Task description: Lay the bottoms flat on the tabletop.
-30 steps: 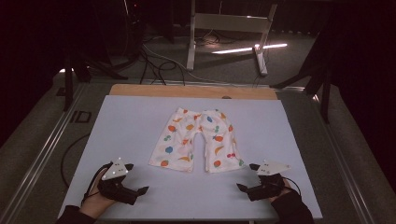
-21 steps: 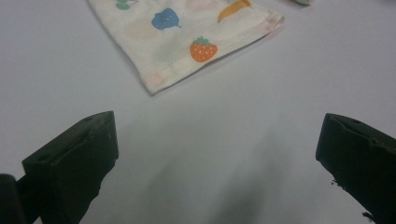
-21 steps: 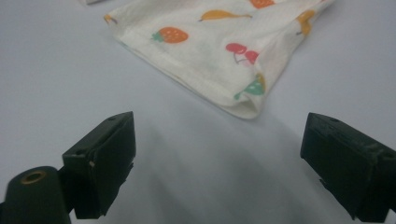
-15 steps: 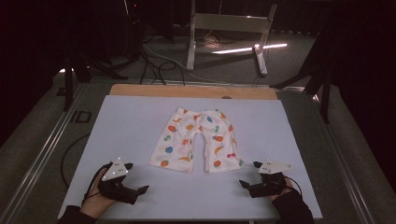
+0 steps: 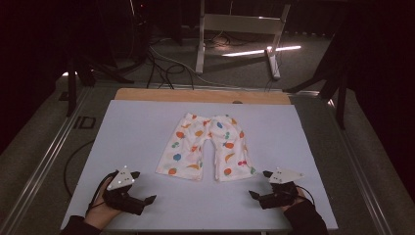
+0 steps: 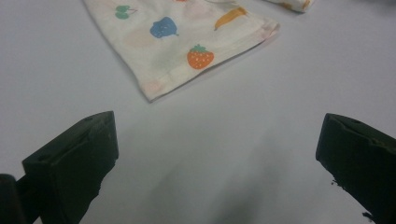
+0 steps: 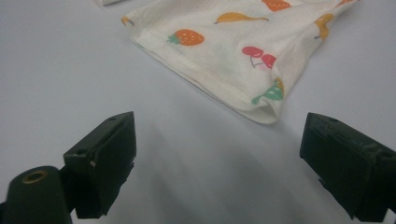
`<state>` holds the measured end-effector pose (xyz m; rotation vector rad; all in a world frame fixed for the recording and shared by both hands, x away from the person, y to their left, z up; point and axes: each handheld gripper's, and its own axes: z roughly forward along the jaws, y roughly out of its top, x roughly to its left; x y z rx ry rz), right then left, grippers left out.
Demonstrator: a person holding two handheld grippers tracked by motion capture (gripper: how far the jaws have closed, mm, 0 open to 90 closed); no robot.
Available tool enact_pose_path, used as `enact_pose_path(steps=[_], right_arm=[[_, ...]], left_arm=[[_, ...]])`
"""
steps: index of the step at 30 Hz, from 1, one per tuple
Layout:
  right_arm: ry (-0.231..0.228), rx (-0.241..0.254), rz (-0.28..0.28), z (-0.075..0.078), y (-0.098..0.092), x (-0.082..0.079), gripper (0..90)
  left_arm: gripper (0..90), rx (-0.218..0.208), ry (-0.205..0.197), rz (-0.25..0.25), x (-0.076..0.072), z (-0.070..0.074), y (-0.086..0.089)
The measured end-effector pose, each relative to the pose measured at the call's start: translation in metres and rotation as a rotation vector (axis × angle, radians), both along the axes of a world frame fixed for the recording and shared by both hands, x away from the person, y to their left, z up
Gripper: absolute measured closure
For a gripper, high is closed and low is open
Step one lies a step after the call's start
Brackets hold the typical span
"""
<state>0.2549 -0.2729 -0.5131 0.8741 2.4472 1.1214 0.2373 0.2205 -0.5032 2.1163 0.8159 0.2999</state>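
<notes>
A pair of small white shorts (image 5: 205, 147) printed with coloured fruit lies flat in the middle of the pale mat (image 5: 137, 127), leg hems toward me. My left gripper (image 5: 143, 186) rests near the front left, open, apart from the shorts. In the left gripper view the strawberry-print hem (image 6: 187, 42) lies beyond the wide-spread jaws of the left gripper (image 6: 218, 135). My right gripper (image 5: 259, 183) sits at the front right, open too. In the right gripper view the cherry-print hem corner (image 7: 261, 65) lies just ahead of the right gripper (image 7: 219, 130), not touching it.
A wooden strip (image 5: 200, 95) borders the mat's far edge. Metal rails (image 5: 44, 161) run along the table's left side. Cables (image 5: 161, 63) and a stand frame (image 5: 240, 29) are on the floor beyond. Bare mat surrounds the shorts.
The right gripper has crept very slightly away from me. The left gripper and the shorts have stayed where they were.
</notes>
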Motion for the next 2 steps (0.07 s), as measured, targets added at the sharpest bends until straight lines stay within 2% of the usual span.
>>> enact_pose_path(steps=[2], right_arm=[[0.0, 0.0, 0.0, -0.0001, 0.0001, -0.0001, 11.1]], left_arm=[[0.1, -0.003, -0.001, 0.0, 0.0, 0.0, -0.0001]])
